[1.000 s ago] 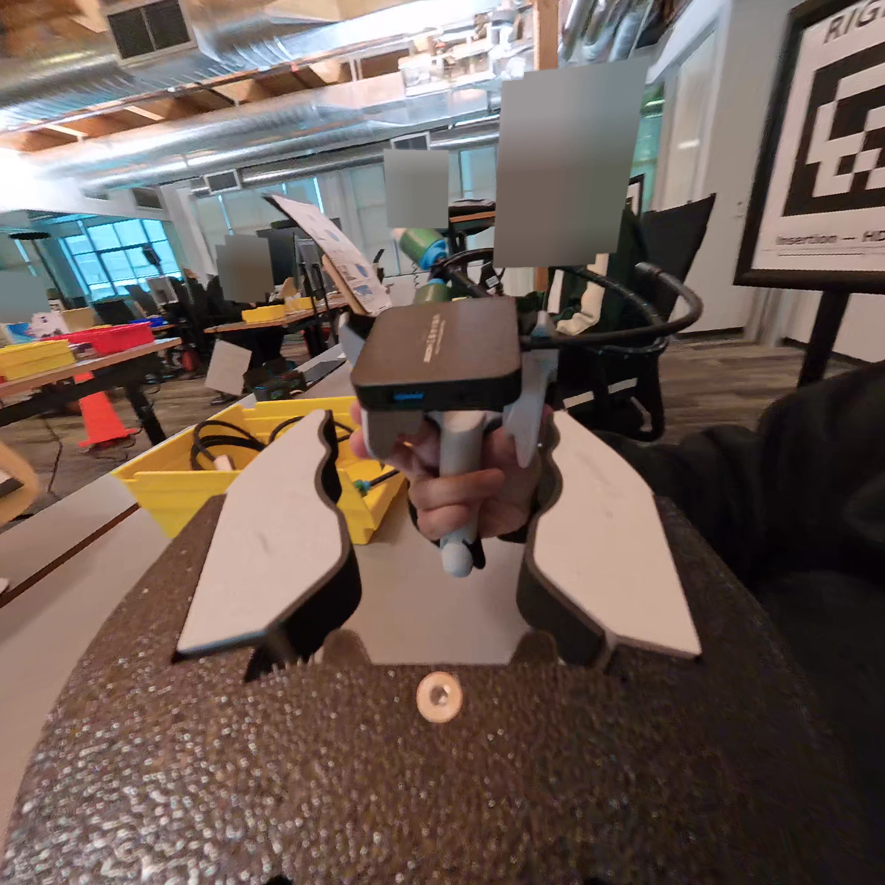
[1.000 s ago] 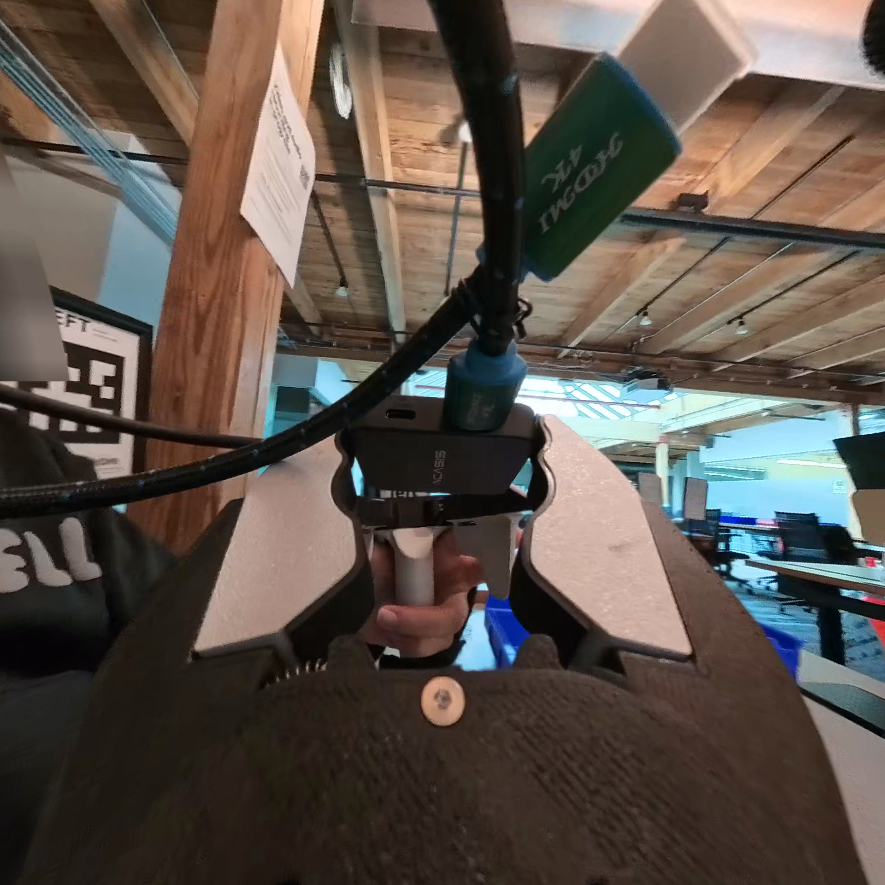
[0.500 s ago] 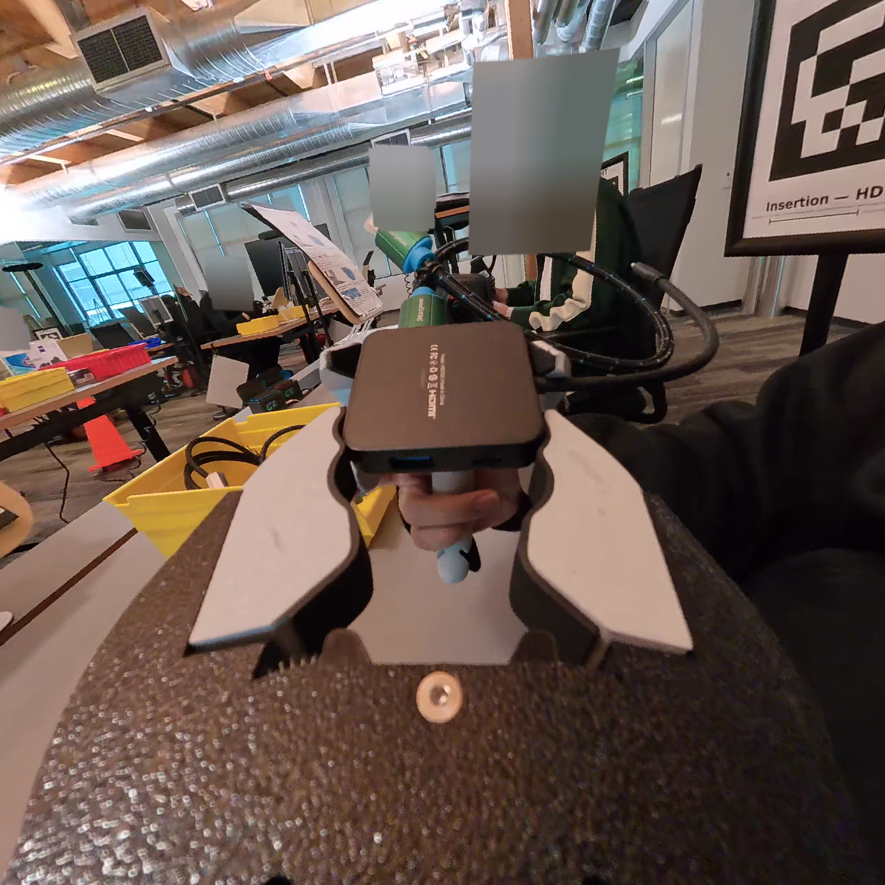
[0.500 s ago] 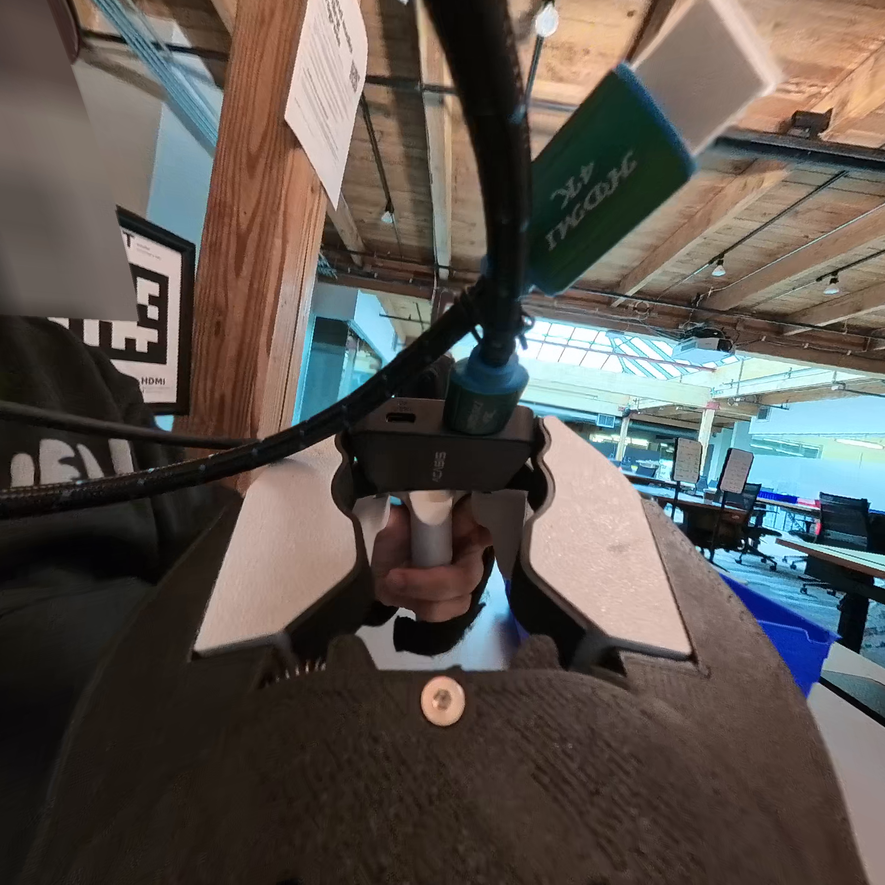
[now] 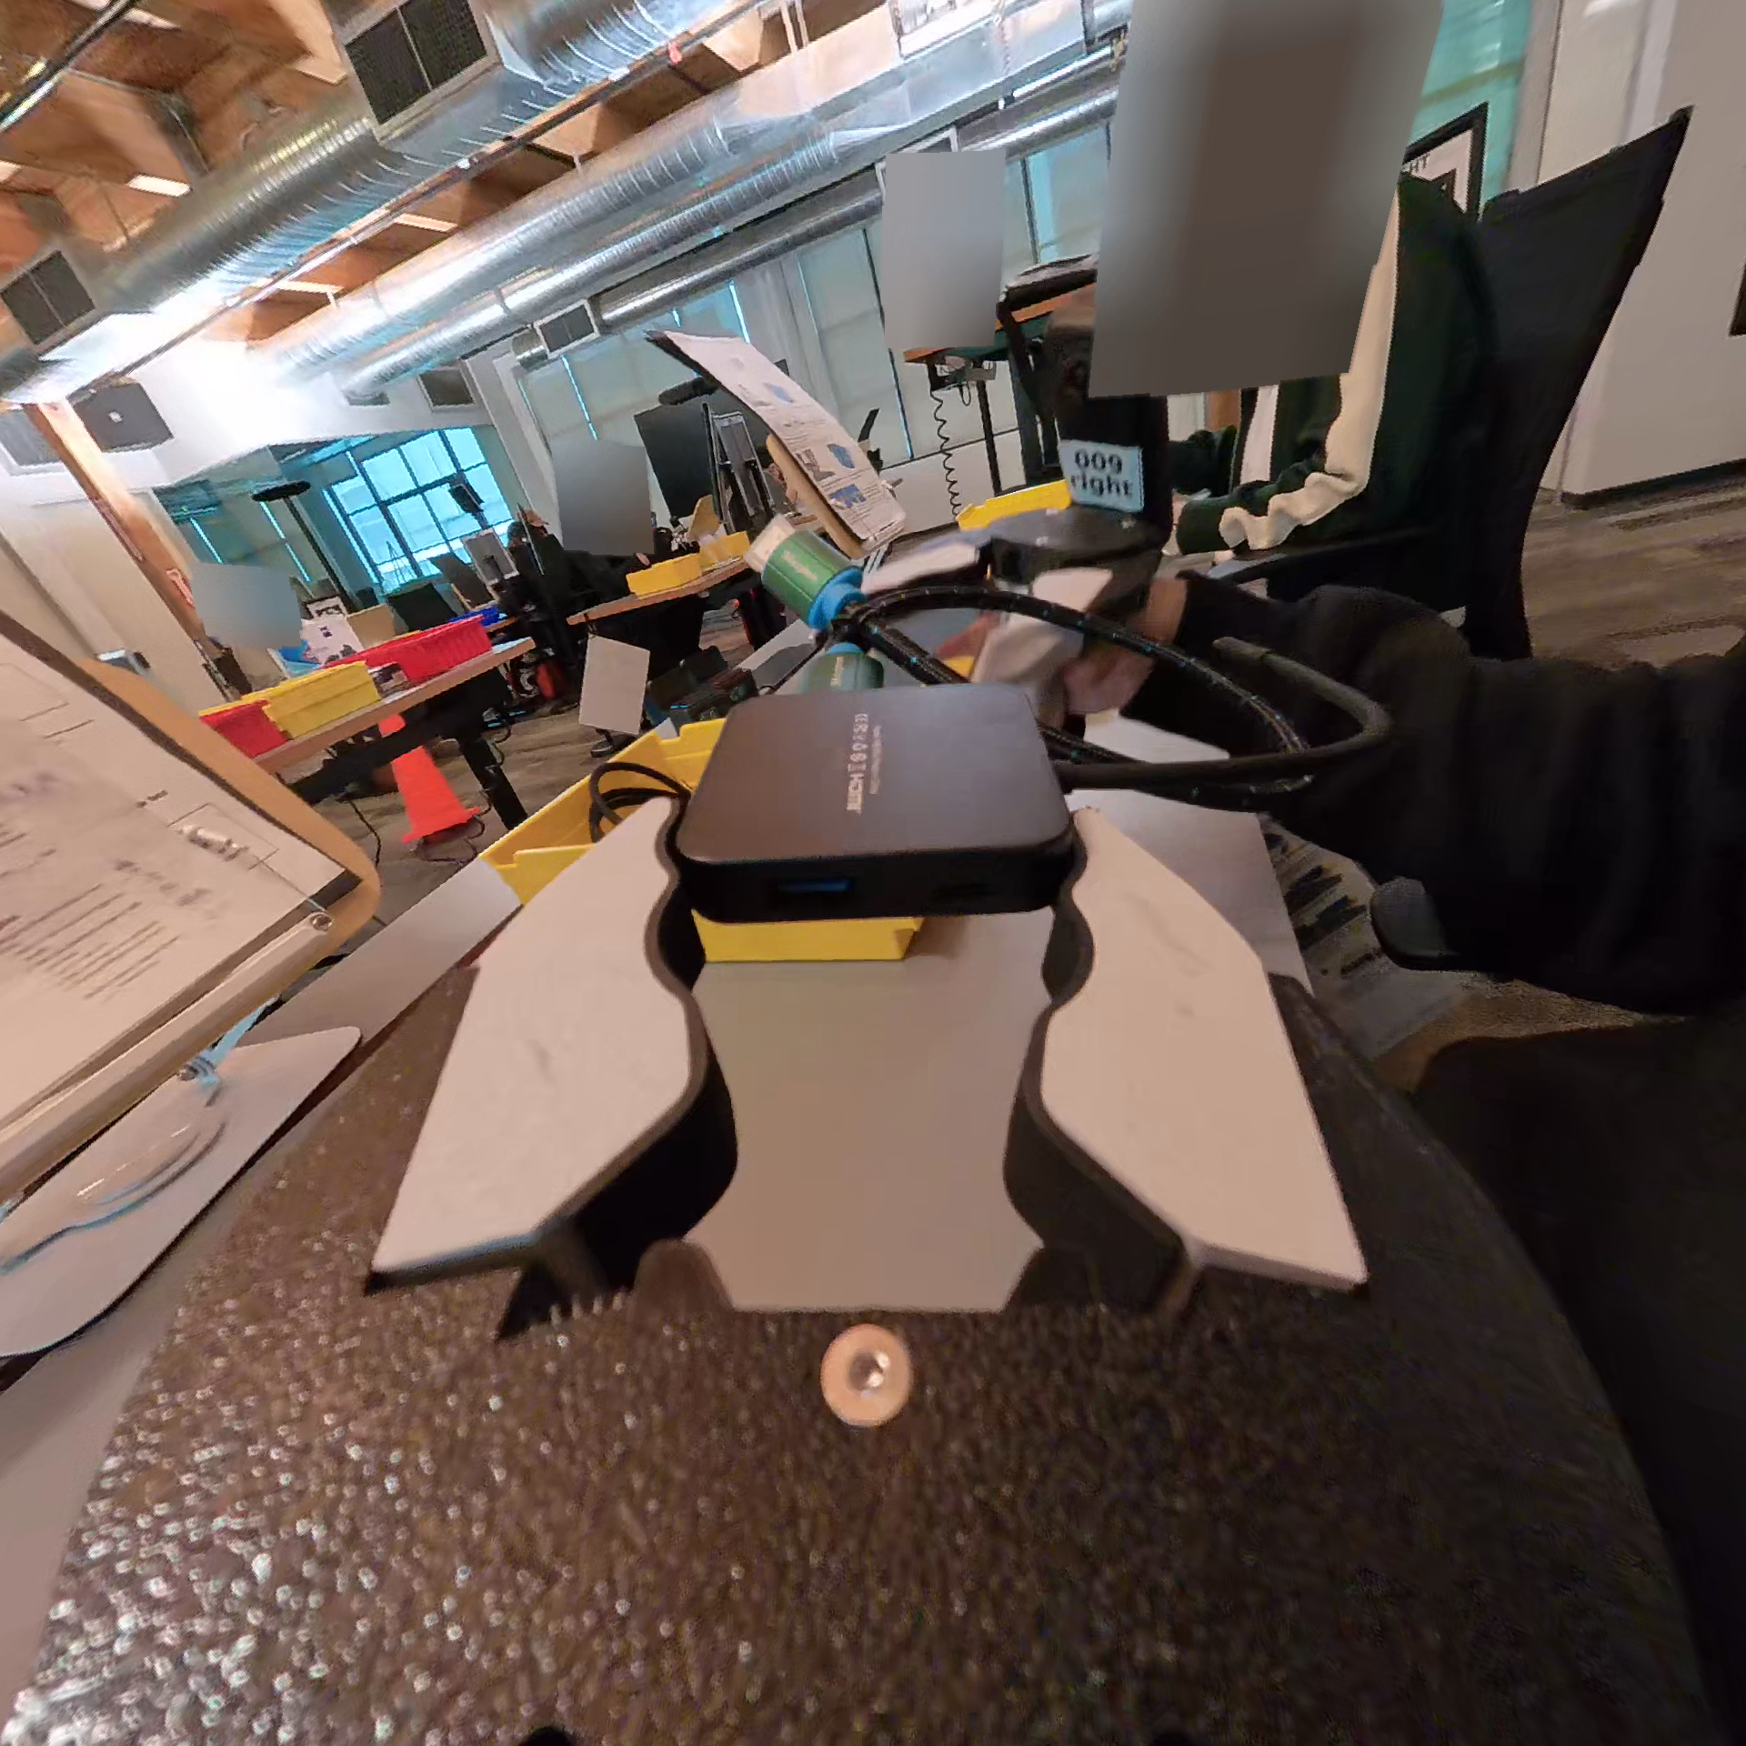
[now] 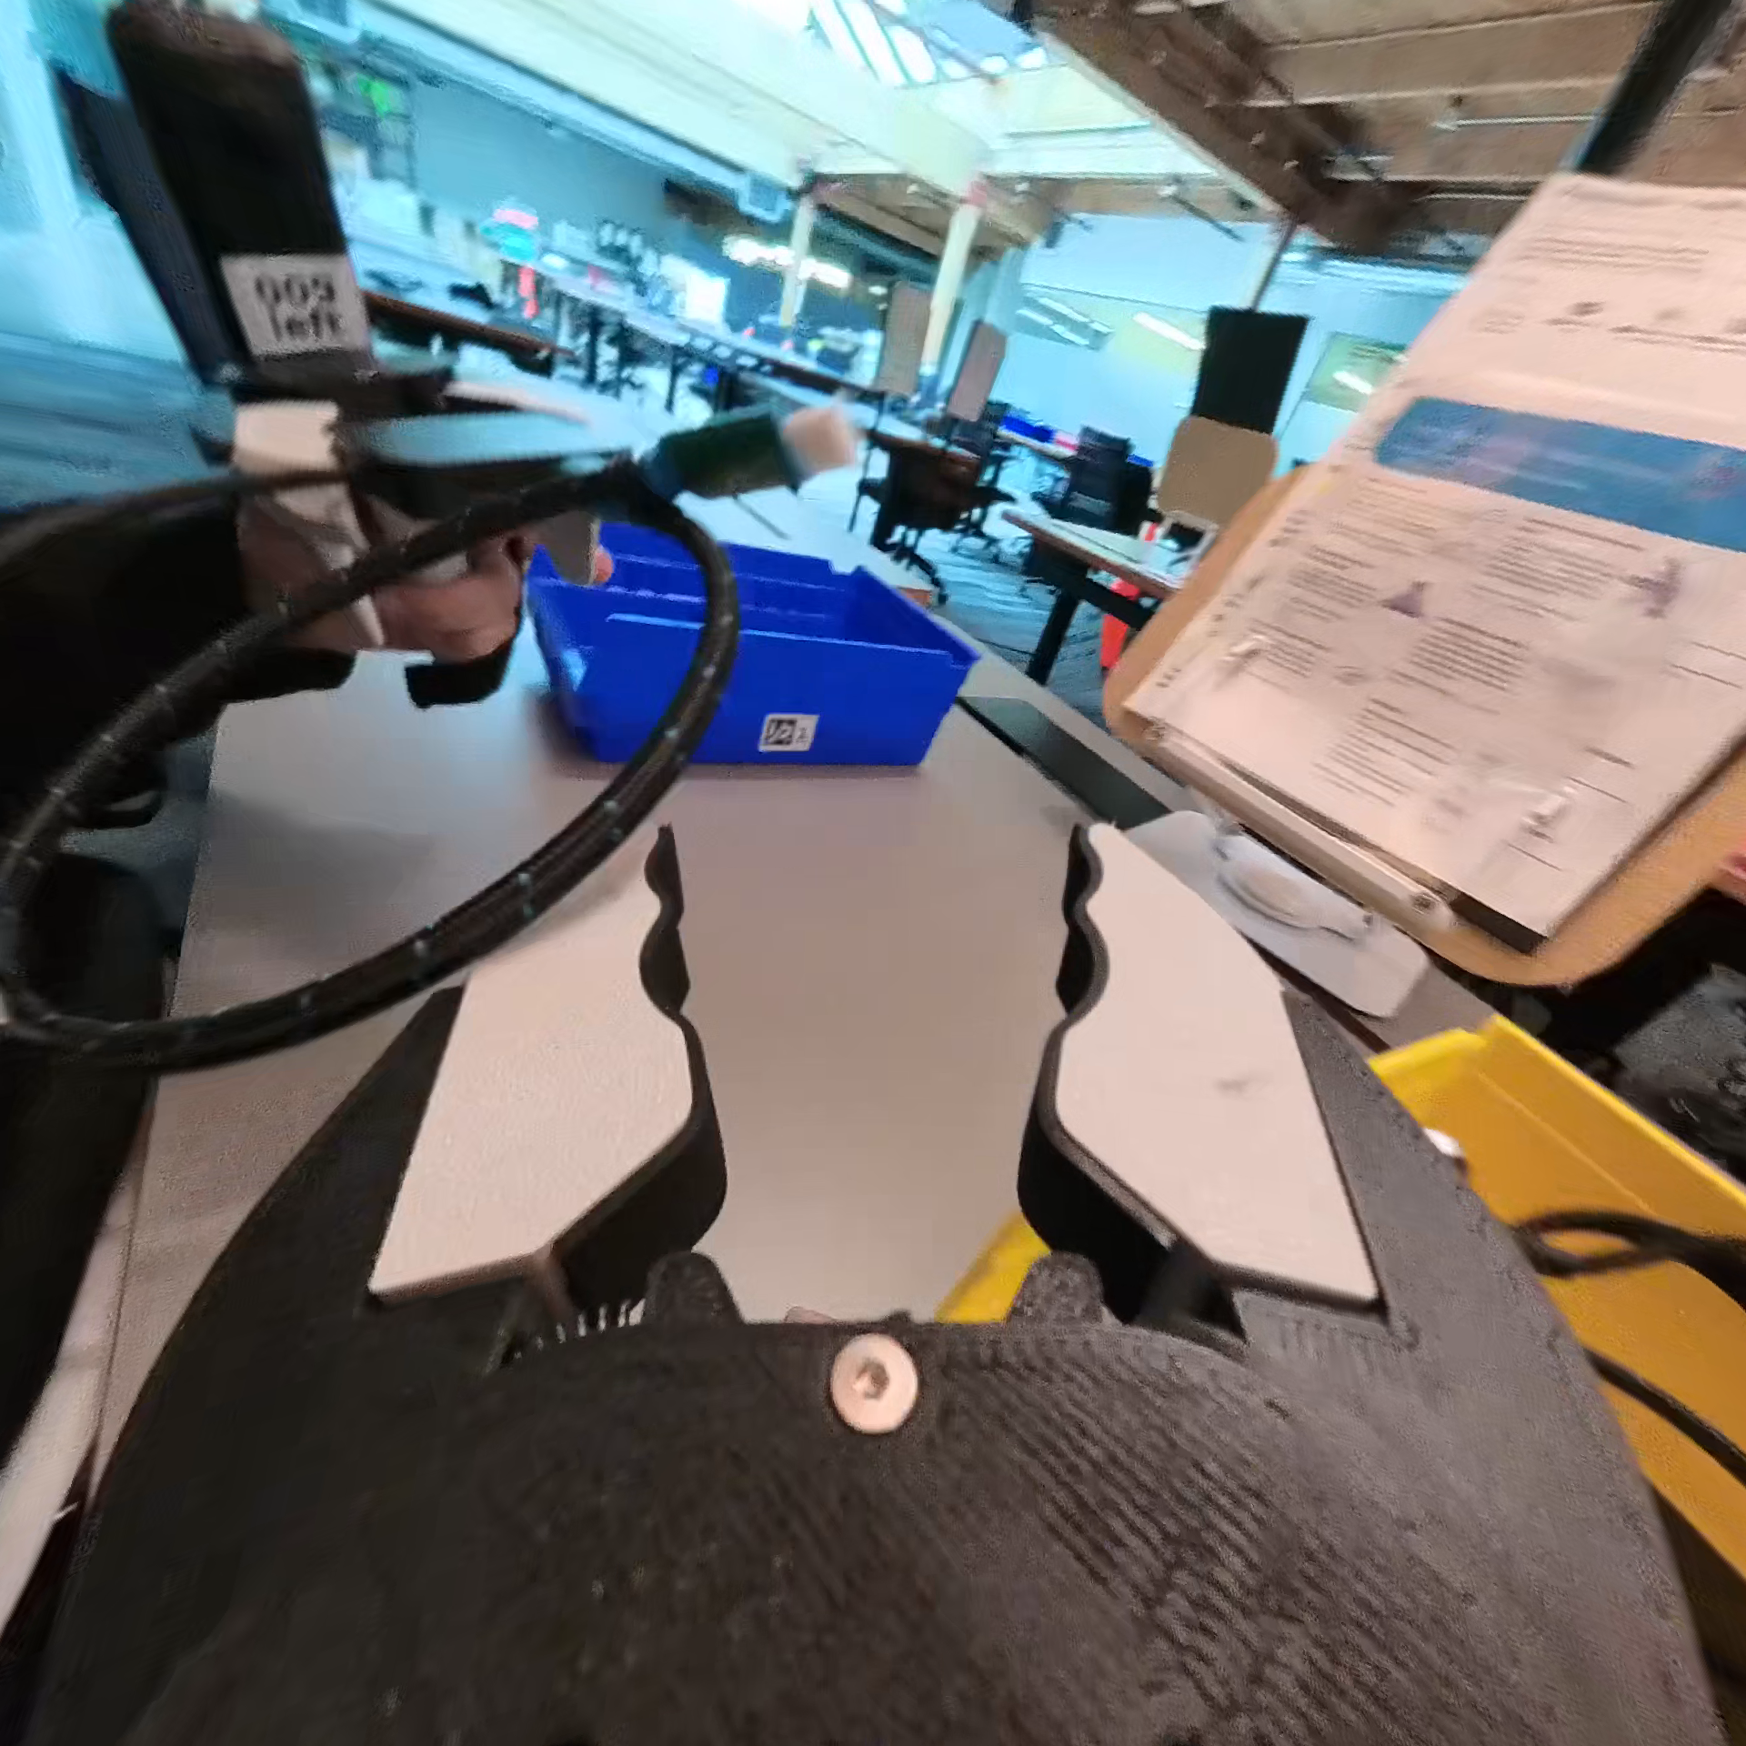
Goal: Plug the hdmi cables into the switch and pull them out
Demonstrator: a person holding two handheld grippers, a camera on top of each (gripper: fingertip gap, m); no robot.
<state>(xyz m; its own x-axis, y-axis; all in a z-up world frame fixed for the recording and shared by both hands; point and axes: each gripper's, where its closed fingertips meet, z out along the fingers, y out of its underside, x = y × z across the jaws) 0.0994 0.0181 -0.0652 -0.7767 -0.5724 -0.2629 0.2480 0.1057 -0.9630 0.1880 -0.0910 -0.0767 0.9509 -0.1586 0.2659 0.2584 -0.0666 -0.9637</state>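
My left gripper (image 5: 874, 850) is shut on the black HDMI switch (image 5: 869, 794) and holds it flat above the grey table (image 6: 850, 945). A black braided HDMI cable (image 5: 1275, 756) loops off the switch's far side to the right. One green plug (image 5: 841, 673) meets the switch's far edge; a second green plug (image 5: 801, 569) sticks up free behind it. My right gripper (image 6: 874, 850) is open and empty over the table. It sees the left gripper (image 6: 444, 472) with the switch (image 6: 463, 442) and the cable loop (image 6: 661, 699) at upper left.
A blue bin (image 6: 756, 680) stands on the table beyond the right gripper. A yellow bin (image 5: 803, 937) with cables lies under the switch and also shows in the right wrist view (image 6: 1559, 1190). A document stand (image 6: 1464, 661) leans at the table's side. A person's dark sleeve (image 5: 1512, 803) is on the right.
The left gripper closed on the switch. The right gripper, which held the switch, let go, drew back and swung down toward the table. The switch now hangs lower and flatter.
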